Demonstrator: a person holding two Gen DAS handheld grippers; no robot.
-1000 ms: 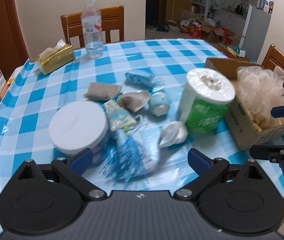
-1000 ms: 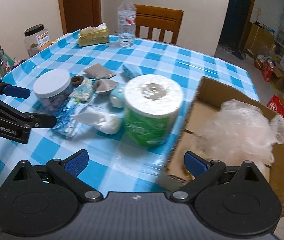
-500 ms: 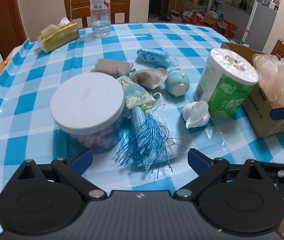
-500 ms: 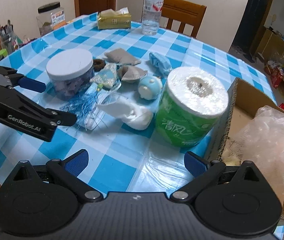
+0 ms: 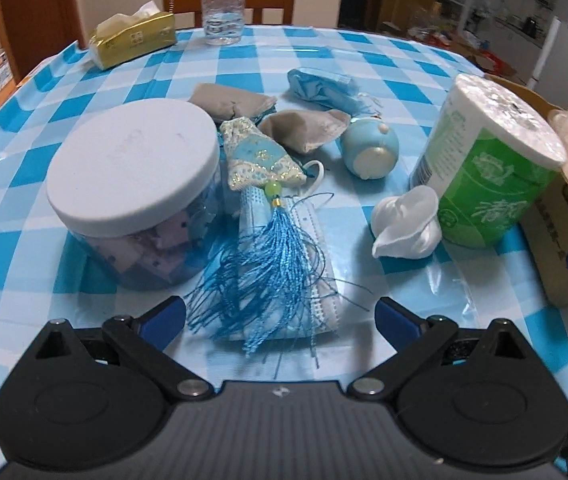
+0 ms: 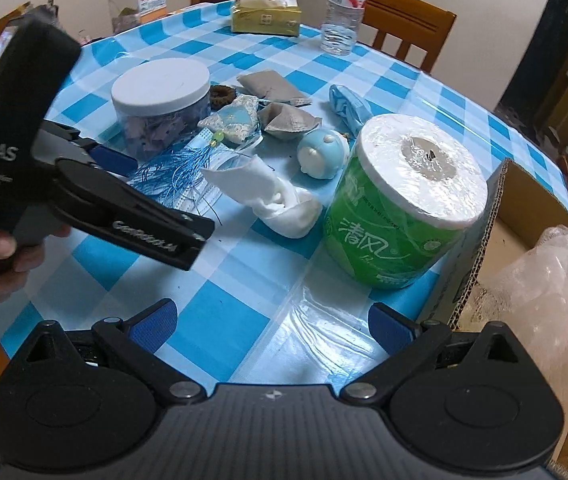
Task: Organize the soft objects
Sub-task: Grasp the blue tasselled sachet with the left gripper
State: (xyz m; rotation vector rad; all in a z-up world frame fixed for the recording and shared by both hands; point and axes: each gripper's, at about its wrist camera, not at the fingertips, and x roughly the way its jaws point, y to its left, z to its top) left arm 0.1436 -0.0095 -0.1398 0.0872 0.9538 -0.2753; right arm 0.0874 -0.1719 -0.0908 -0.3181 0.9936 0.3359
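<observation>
Hovering low over the near edge of the table (image 5: 384,46), the left gripper (image 5: 280,314) has its jaws spread wide and holds nothing. The blue tassel (image 5: 268,268) of a small embroidered sachet (image 5: 258,158) lies just between the two blue pads, on top of a folded face mask (image 5: 318,240). I judge that the step in hand is the approach to this sachet, and nothing of it is gripped yet. The next move calls for lowering the gripper a little and closing on the padded body or on the tassel without catching the mask below, because the loose threads may slip.

The right gripper (image 6: 272,326) is also wide open and empty. It waits over bare cloth near the table's right edge, beside the cardboard box (image 6: 480,240), where a pale mesh bath sponge (image 6: 556,296) already sits. The box seems to be the place for the soft things.

Other soft objects stay near the middle of the table: a white sock (image 6: 280,200), two grey pouches (image 5: 232,100), a crumpled blue mask (image 5: 320,84) and a blue squishy toy (image 5: 370,150). A white-lidded jar (image 5: 136,168) touches the sachet.

The toilet roll (image 6: 408,200) wears a green wrapper with the characters 清风. The left gripper's finger reads "GenRobot.AI" and its body "DAS" in the right wrist view. The labels on the water bottle (image 6: 344,8) and the gold tissue pack (image 6: 266,18) are too small to read.
</observation>
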